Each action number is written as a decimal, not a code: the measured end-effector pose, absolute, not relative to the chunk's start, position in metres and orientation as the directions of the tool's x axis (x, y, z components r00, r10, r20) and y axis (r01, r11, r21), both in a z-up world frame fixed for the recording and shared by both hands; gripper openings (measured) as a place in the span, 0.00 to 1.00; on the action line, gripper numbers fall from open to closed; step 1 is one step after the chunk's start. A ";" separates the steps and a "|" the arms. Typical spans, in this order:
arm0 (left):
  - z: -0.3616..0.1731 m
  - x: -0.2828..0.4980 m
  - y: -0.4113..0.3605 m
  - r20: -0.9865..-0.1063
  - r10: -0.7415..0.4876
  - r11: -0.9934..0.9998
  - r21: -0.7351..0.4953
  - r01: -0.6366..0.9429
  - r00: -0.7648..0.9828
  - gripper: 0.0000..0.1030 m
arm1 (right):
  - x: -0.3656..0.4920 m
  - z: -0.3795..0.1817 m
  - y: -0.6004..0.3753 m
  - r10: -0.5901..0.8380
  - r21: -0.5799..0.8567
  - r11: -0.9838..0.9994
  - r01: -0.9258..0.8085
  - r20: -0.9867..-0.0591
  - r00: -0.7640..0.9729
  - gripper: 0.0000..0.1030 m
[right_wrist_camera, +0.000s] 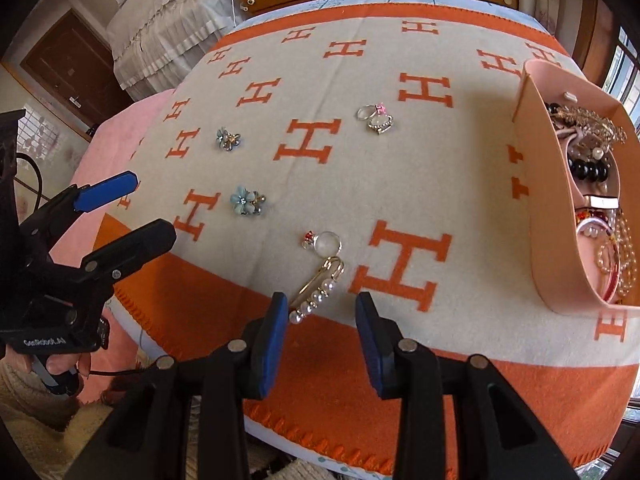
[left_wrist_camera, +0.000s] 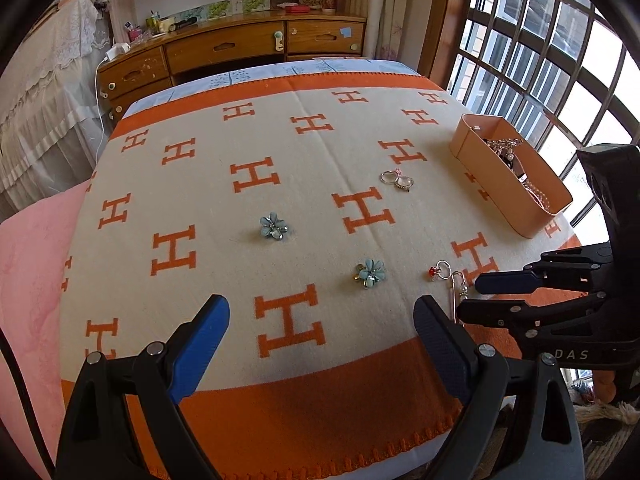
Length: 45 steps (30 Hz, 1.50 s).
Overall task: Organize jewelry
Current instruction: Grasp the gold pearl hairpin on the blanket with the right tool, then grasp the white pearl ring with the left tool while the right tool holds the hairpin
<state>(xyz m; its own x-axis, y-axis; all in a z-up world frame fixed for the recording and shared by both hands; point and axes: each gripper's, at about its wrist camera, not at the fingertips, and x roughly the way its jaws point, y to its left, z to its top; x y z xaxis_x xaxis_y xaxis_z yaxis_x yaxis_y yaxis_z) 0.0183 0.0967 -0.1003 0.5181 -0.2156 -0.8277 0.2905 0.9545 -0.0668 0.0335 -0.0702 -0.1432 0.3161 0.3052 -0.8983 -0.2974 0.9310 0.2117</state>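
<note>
Loose jewelry lies on an orange-and-cream blanket (left_wrist_camera: 320,168). A gold pearl pin (right_wrist_camera: 318,290) lies just ahead of my open, empty right gripper (right_wrist_camera: 322,302), with a red-stone ring (right_wrist_camera: 326,242) beyond it. Two blue flower pieces (right_wrist_camera: 246,200) (right_wrist_camera: 228,139) lie to the left, also in the left wrist view (left_wrist_camera: 371,273) (left_wrist_camera: 273,226). A cluster of rings (right_wrist_camera: 376,118) lies farther back, also in the left wrist view (left_wrist_camera: 398,180). A pink box (right_wrist_camera: 560,240) at the right holds several necklaces and beads. My left gripper (left_wrist_camera: 320,316) is open and empty above the blanket's near edge.
A pink cover (left_wrist_camera: 32,264) lies left of the blanket. A wooden drawer unit (left_wrist_camera: 240,48) stands beyond the far edge. A barred window (left_wrist_camera: 540,48) is at the right. The right gripper (left_wrist_camera: 492,292) shows at the right of the left wrist view.
</note>
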 end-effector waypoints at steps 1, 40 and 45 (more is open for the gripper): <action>-0.101 0.017 0.099 -0.825 -0.223 0.954 -0.074 0.291 0.519 0.89 | 0.033 -0.143 -0.067 0.290 0.189 0.933 -0.305 -0.899 0.329 0.34; -0.112 0.097 -0.012 -0.836 -0.339 0.917 -0.190 0.351 0.432 0.47 | 0.008 -0.093 -0.168 0.349 0.317 0.933 -0.172 -0.675 0.651 0.07; -0.136 0.116 -0.019 -0.857 -0.356 0.924 -0.264 0.276 0.372 0.29 | 0.007 -0.090 -0.184 0.360 0.338 0.926 -0.171 -0.644 0.675 0.07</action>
<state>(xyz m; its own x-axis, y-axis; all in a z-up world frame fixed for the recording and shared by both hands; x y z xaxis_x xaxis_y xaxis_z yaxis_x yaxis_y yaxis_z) 0.1161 -0.0190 -0.1358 0.3723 -0.3562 -0.8570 0.2761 0.9241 -0.2642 0.0066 -0.1842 -0.0895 0.6751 0.3596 -0.6441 -0.1707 0.9256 0.3378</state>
